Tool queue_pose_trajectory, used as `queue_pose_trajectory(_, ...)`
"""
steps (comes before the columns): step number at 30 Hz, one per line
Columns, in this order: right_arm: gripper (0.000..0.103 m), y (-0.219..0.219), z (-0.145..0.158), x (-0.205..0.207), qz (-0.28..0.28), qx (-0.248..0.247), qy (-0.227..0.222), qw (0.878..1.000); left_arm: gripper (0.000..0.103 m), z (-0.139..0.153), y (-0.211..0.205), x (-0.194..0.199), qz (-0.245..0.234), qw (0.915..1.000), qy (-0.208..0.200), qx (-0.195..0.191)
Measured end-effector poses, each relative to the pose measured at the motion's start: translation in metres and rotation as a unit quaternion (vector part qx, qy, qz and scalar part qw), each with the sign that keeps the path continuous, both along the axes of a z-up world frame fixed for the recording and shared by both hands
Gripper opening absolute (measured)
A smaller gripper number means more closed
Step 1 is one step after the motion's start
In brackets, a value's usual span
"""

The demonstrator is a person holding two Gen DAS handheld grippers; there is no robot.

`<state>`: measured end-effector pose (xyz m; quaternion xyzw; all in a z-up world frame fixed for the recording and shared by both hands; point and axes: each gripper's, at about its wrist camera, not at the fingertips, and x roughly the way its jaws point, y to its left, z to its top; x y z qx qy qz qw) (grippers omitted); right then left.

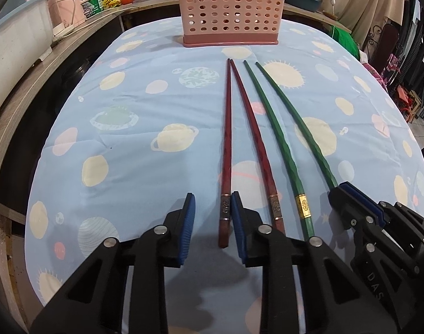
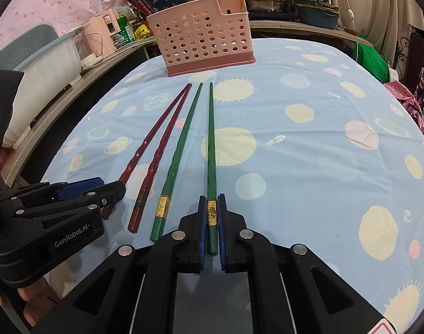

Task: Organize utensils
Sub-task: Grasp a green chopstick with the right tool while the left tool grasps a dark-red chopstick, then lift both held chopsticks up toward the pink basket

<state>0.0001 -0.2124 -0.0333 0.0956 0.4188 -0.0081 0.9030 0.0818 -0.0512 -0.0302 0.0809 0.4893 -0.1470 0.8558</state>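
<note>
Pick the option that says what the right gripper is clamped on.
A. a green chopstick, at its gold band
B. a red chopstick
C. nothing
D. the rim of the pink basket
A: in the right wrist view the right gripper has both blue pads pressed against the outer green chopstick at its gold band.

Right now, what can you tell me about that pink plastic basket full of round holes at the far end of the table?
The pink plastic basket with round holes stands upright at the far end of the blue planet-print tablecloth, on a darker pink base. Rows of round holes pierce its walls, and its rim steps down to a lower section at one end. Nothing shows inside it. Neither gripper touches it; the four chopsticks lie short of it.
</note>
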Motion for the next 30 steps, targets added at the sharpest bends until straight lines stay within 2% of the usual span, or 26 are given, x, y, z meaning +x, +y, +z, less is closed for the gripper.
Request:
queue_pose_trajectory(8, 0.007, -0.001, 0.0, -0.001, -0.002, 0.005, 0.001, 1.0, 0.008, 0.0, 0.0, -0.001, -0.001, 1.0, -0.003, 0.003)
queue_pose_trajectory(20, 0.007, -0.003, 0.004, -0.005, -0.004, 0.021, 0.008, 1.0, 0.007, 0.003, 0.004, 0.001, 0.003, 0.9998, 0.015, -0.01)
queue_pose_trajectory(30, 0.007, -0.009, 0.031, -0.009, -0.009, 0.028, -0.021, 0.999, 0.007, 0.023, 0.009, 0.002, 0.007, 0.9995, 0.009, -0.03)
